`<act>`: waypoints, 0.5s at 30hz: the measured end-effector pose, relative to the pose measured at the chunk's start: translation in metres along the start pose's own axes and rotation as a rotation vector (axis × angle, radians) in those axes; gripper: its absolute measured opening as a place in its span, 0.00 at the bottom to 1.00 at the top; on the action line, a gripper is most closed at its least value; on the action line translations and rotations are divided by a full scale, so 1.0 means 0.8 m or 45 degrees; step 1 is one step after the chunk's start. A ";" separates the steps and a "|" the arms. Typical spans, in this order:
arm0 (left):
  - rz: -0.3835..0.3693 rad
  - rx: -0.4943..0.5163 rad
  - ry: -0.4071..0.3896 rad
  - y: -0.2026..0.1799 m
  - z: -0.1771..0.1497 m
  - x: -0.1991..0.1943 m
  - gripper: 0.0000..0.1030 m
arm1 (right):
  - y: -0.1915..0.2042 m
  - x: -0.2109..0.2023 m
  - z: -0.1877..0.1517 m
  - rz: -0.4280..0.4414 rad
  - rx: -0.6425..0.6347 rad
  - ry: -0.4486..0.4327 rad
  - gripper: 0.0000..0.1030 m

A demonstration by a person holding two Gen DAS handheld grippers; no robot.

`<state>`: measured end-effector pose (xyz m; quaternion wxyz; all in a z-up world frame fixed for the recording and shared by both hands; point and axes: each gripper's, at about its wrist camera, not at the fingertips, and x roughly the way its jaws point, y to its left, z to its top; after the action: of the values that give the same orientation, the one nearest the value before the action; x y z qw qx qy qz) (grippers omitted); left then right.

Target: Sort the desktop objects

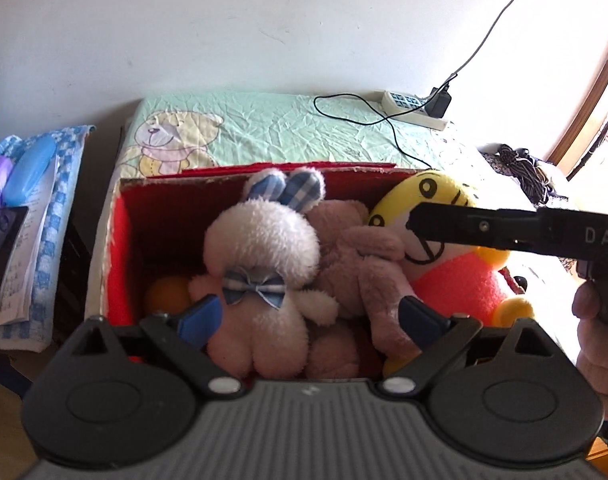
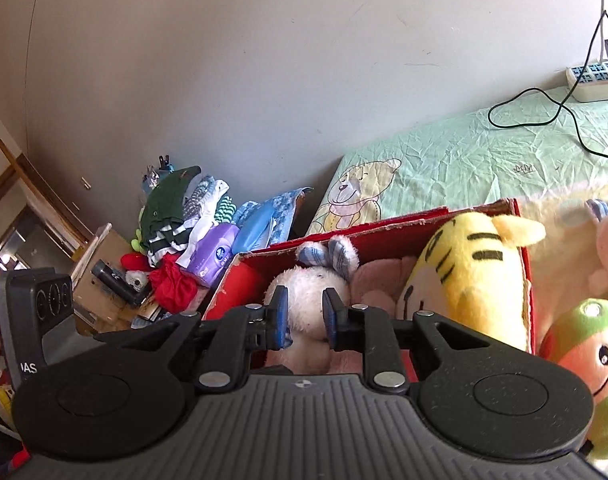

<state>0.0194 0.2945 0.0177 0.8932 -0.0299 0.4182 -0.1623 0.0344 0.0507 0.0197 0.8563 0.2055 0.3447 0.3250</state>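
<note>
My left claw (image 1: 307, 314) hangs wide open and empty above the white rabbit (image 1: 264, 264) lying in the red box (image 1: 122, 240), my right claw (image 2: 305, 316) half-open holding nothing, so I judge the next move is fetching the green-capped toy (image 2: 587, 348) just right of the box.

Box (image 1: 122, 248) on bed (image 1: 288, 128): rabbit toy (image 1: 264, 248) at L, bear toy (image 1: 355, 256) mid, tiger toy (image 1: 455, 264) at R. Power strip (image 1: 413, 109) behind, by wall.
</note>
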 end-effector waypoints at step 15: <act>-0.124 0.151 -0.168 -0.194 0.017 -0.011 0.89 | -0.133 -0.148 0.003 0.007 0.218 -0.181 0.23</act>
<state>-0.0163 0.1491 0.0623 0.9100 -0.0081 0.3463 -0.2278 0.0150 -0.1074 0.0141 0.8571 0.3014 0.3089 0.2813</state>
